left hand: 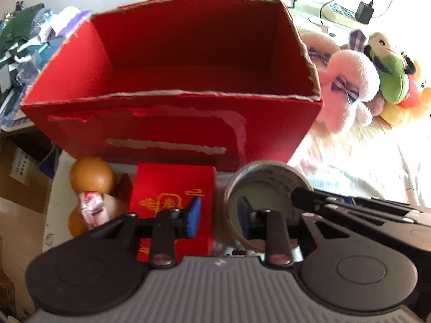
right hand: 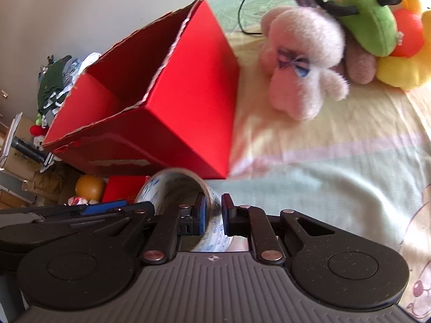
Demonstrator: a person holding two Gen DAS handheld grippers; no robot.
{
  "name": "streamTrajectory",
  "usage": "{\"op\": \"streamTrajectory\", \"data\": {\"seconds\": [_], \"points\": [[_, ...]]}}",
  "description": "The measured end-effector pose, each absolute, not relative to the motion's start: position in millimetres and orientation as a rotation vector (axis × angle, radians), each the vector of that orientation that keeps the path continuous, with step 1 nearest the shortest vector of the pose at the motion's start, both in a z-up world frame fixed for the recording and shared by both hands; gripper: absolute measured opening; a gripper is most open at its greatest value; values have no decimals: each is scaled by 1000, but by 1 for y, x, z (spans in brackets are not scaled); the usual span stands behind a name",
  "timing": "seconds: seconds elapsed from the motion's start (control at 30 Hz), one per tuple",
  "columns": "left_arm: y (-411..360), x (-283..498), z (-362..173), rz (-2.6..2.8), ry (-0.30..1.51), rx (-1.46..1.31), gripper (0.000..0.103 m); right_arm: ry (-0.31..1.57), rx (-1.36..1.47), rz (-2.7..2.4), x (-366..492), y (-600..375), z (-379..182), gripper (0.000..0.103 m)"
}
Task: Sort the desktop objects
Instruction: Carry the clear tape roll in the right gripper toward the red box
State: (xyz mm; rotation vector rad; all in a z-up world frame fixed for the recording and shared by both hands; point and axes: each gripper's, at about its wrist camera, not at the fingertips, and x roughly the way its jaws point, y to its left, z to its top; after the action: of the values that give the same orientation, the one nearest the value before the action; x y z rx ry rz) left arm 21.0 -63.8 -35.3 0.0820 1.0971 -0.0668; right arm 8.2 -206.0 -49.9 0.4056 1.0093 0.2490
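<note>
Pinching the wall of the tape roll (right hand: 186, 212), my right gripper (right hand: 214, 215) had one pad inside the ring and one outside, jaws nearly together with only the band of tape between them. I judged that edge hold the sensible one, since the roll is too wide to span but its wall is thin. The roll looked lifted and tilted, its hole facing the left, though whether it was quite clear of the surface I could not tell.

My left gripper (left hand: 219, 216) was half open and held nothing. Its fingers stood apart just in front of the small red box (left hand: 172, 199) with gold print, one blue pad over the box face and the other over the mouth of the roll, so I took it to be waiting beside the next item.

Just left of the small box sat an orange ball (left hand: 91, 176) with a wrapped sweet (left hand: 93, 208) below it, crowded near the table edge.

Behind these stood the large red carton (left hand: 172, 123), open at the top and empty as far as I could see, its torn front touching or nearly touching the small things. It seemed the bin for the sorting, and the roll was just short of it, below its rim.

Farther right, on the pale cloth (right hand: 323, 161), lay a pink plush (right hand: 304, 62) and a green plush (right hand: 366, 24), well apart from my work.
</note>
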Motion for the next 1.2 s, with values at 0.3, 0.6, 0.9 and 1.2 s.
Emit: {"op": "streamTrajectory", "data": {"seconds": [0.3,0.6,0.9,1.2], "points": [[-88,27,-44,-150,1131,87,14,985,435,216,5,-231,-50,12],[-119,30,-44,-238,1104,119,5,924,431,150,-8,-257,-42,12],[-153,25,-10,-371,1003,88,5,760,388,85,-23,-288,-9,13],[-149,19,67,-377,785,86,4,514,281,149,5,-284,55,14]]}}
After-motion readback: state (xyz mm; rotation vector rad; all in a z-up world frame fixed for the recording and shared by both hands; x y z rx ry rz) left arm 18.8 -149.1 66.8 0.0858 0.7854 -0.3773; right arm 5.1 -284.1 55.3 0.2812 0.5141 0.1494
